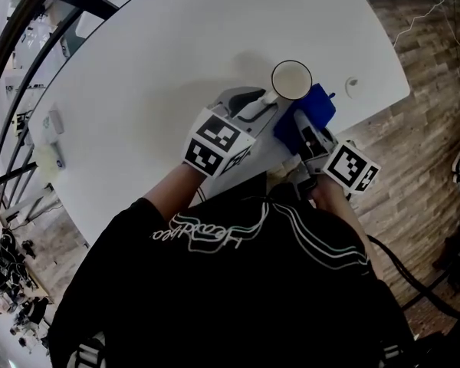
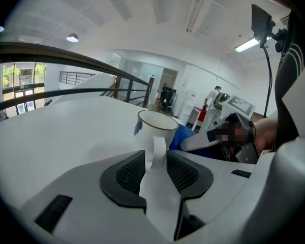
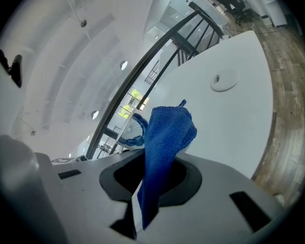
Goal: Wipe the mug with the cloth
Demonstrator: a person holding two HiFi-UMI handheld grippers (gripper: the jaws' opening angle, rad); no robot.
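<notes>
**At the worktop's (image 1: 176, 52) near edge: mug (image 1: 291, 80) gripped, cloth (image 1: 310, 113) beside it**

Near the curved front edge of the white worktop, the white mug stands upright with its mouth open to the ceiling. The left gripper (image 1: 259, 106) reaches in from the person's side. In the left gripper view (image 2: 155, 159) its fingers are closed on the mug's handle (image 2: 155, 151). The right gripper (image 1: 303, 133) has its fingers clamped on the blue cloth (image 3: 165, 141), which sticks up out of them in a folded bunch. From above, the cloth sits just to the right of the mug, touching or nearly touching its side. A small round disc (image 1: 352, 85) lies on the worktop beyond them.
</notes>
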